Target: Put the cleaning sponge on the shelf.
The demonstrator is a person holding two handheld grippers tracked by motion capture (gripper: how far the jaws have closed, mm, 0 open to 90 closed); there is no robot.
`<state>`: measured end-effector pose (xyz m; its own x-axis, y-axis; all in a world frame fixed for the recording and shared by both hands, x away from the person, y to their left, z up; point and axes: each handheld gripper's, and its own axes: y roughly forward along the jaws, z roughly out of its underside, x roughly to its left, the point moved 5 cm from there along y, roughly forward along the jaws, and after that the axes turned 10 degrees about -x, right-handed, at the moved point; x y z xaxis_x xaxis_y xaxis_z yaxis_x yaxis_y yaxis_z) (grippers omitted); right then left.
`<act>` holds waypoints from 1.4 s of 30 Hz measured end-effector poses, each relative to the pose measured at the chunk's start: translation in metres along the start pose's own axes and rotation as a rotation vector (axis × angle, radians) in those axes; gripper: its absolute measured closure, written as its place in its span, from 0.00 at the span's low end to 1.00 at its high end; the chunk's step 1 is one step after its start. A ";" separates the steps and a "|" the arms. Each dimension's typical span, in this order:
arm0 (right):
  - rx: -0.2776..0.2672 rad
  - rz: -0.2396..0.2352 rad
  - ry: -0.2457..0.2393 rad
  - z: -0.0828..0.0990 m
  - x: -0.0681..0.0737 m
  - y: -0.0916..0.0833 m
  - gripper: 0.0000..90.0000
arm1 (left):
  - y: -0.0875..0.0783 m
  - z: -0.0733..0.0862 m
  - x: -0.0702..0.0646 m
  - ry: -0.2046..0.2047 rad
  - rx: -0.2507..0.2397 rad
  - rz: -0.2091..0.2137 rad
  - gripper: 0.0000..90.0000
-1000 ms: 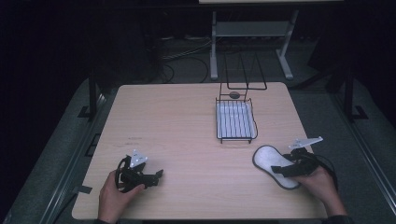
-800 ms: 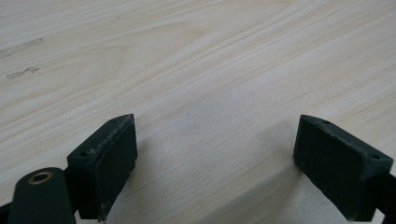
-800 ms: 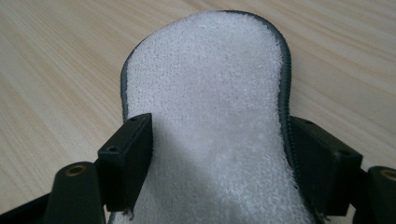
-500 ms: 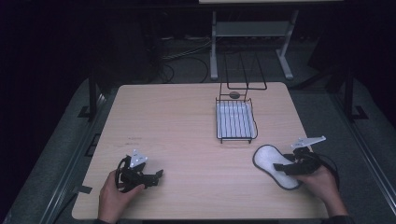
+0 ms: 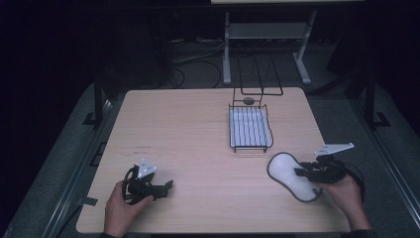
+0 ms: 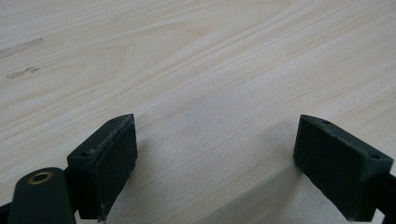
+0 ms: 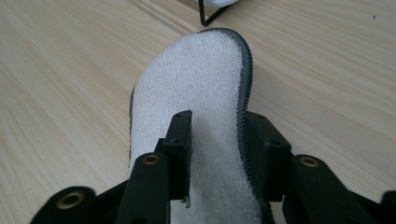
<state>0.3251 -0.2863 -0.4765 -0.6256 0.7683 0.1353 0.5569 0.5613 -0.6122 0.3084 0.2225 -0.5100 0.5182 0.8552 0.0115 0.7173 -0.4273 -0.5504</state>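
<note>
Insole [image 5: 292, 175] lay flat on desk [image 5: 198, 129] near right front corner, just in front of wire rack [image 5: 250, 130]. White fleecy top, grey stitched rim; looked light, soft, floppy, likely to droop if lifted by one end. Right gripper [image 7: 217, 140] had just been closing, jaws straddling rim at near end, one pad on fleece, other outside edge; full pinch not clear. Better hold: rim near middle. Left gripper [image 6: 212, 154] spread wide over bare desk, holding nothing.
</note>
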 end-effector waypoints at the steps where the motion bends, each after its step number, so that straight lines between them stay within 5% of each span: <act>1: -0.007 -0.007 -0.006 -0.001 0.000 -0.001 0.74 | 0.000 0.000 0.000 0.000 0.000 0.000 0.14; 17: -0.097 -0.075 -0.007 -0.014 0.011 -0.016 0.91 | 0.000 0.000 0.000 0.004 0.002 0.001 0.14; 42: -0.173 -0.094 -0.019 -0.028 0.013 -0.030 0.93 | 0.000 0.000 0.000 0.001 0.000 0.001 0.14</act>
<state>0.3155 -0.2845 -0.4346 -0.6884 0.7052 0.1694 0.5803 0.6757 -0.4546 0.3085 0.2226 -0.5099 0.5193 0.8545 0.0120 0.7169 -0.4279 -0.5505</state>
